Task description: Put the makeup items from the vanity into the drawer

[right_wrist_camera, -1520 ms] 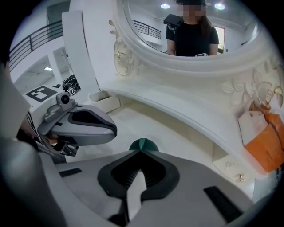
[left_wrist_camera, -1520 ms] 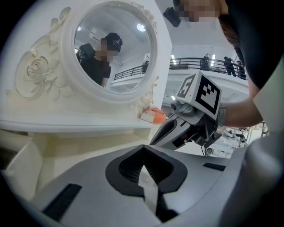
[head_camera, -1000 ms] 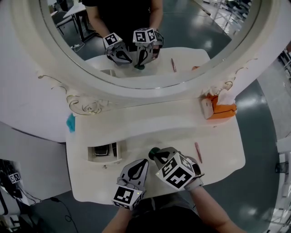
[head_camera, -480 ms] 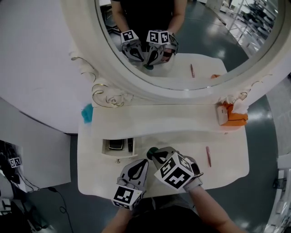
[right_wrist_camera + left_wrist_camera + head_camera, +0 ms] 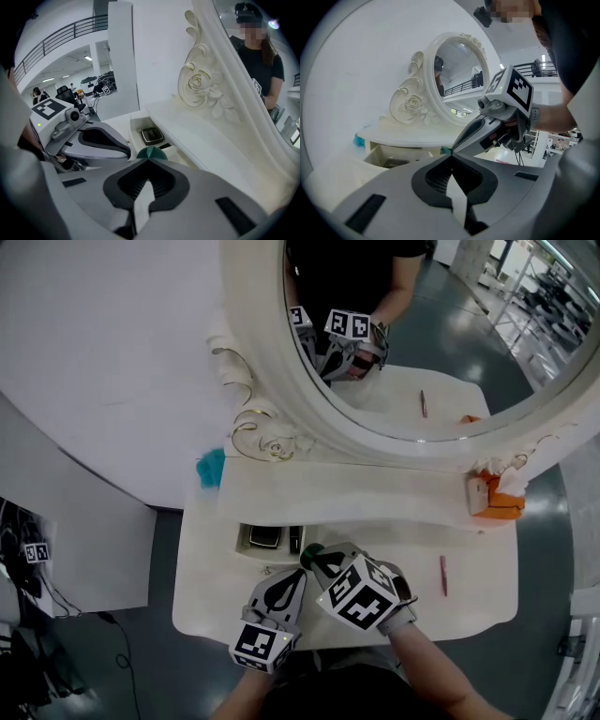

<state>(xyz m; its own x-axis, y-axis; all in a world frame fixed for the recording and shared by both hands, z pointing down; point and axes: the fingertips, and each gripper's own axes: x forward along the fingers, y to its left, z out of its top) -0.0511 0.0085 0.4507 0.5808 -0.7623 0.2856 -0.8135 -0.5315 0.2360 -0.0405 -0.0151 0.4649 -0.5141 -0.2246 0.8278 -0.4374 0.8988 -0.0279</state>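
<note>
My right gripper (image 5: 316, 562) is shut on a small dark green makeup item (image 5: 310, 550); its rounded end (image 5: 150, 152) sticks out just past the closed tips. It hangs over the white vanity (image 5: 375, 507), close to the right of the open drawer (image 5: 246, 549). A dark compact (image 5: 265, 537) lies in that drawer, and the right gripper view shows the compact (image 5: 151, 135) just beyond the green item. My left gripper (image 5: 292, 575) sits beside the right one, jaws together with nothing in them. A pink pencil (image 5: 442, 575) lies on the tabletop to the right.
A big oval mirror (image 5: 422, 343) with a carved frame rises behind the vanity shelf. An orange and white box (image 5: 492, 495) sits at the shelf's right end. A teal object (image 5: 210, 468) is at the left end. The table's front edge lies under my hands.
Both grippers have drifted left along the table's front, still side by side, and now sit nearer the open drawer. The green item stays gripped. The head view has swung left.
</note>
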